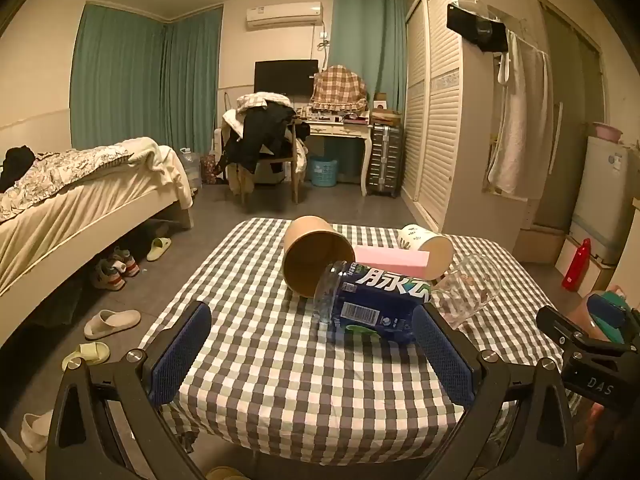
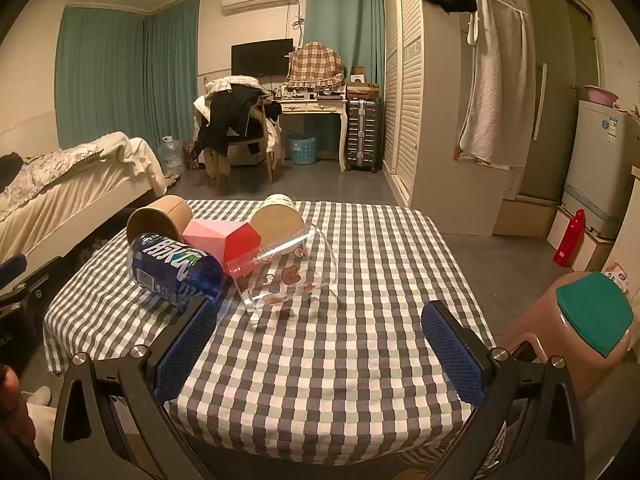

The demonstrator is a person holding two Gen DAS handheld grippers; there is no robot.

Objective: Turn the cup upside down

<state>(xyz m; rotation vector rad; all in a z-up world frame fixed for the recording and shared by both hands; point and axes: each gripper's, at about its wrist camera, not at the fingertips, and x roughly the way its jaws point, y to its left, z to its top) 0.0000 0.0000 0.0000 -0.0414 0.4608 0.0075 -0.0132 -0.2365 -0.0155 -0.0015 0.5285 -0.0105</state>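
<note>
A clear glass cup point(image 2: 286, 274) with cartoon prints lies on its side on the checked table point(image 2: 340, 352), its handle toward the pink box point(image 2: 218, 240). It also shows in the left wrist view point(image 1: 468, 290). My right gripper point(image 2: 318, 344) is open and empty, just in front of the cup. My left gripper point(image 1: 312, 352) is open and empty, in front of the blue cut bottle point(image 1: 368, 304).
A brown paper cup point(image 1: 316, 258) and a white printed paper cup point(image 1: 426, 246) lie on their sides behind the bottle and the pink box point(image 1: 390, 262). A pink stool with a green top point(image 2: 580, 328) stands right of the table. A bed point(image 1: 80, 200) is at left.
</note>
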